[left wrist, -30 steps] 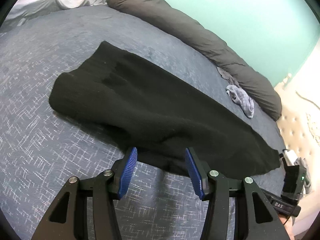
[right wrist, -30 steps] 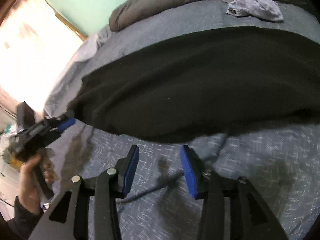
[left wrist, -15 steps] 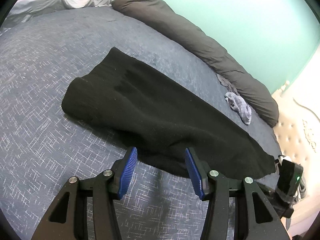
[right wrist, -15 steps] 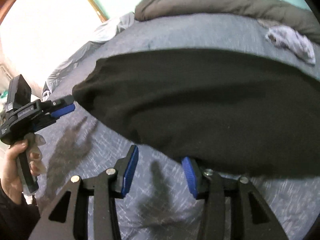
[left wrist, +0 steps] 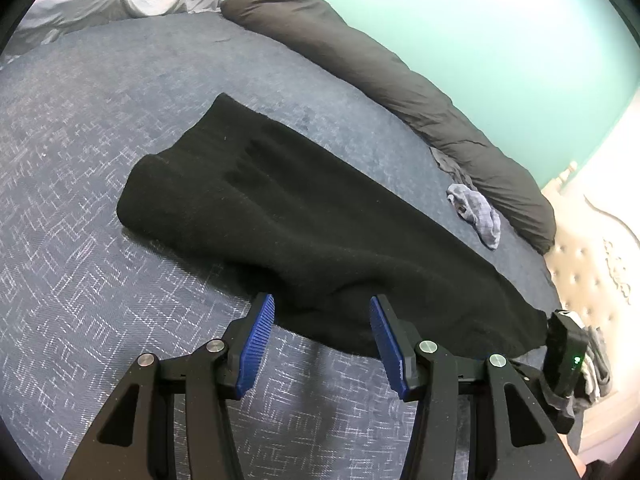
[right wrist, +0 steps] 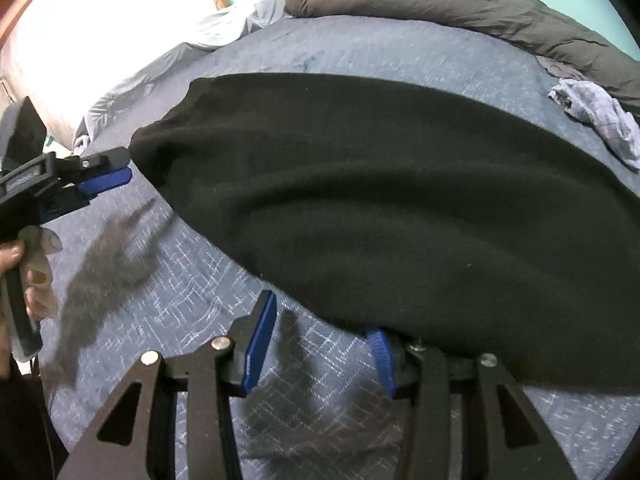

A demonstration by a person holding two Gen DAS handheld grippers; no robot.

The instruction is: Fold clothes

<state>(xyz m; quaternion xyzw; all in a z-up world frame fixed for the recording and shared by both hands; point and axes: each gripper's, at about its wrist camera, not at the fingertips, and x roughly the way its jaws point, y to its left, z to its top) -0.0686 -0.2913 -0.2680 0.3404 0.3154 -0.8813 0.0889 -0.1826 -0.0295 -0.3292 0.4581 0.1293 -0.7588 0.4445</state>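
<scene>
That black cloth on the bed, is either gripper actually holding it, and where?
Neither. The left gripper and right gripper are both open at the near edge of the black cloth, which lies on the bed.

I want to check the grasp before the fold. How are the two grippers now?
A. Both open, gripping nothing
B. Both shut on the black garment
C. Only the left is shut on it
A: left gripper and right gripper both stand open at the black garment edge.
</scene>
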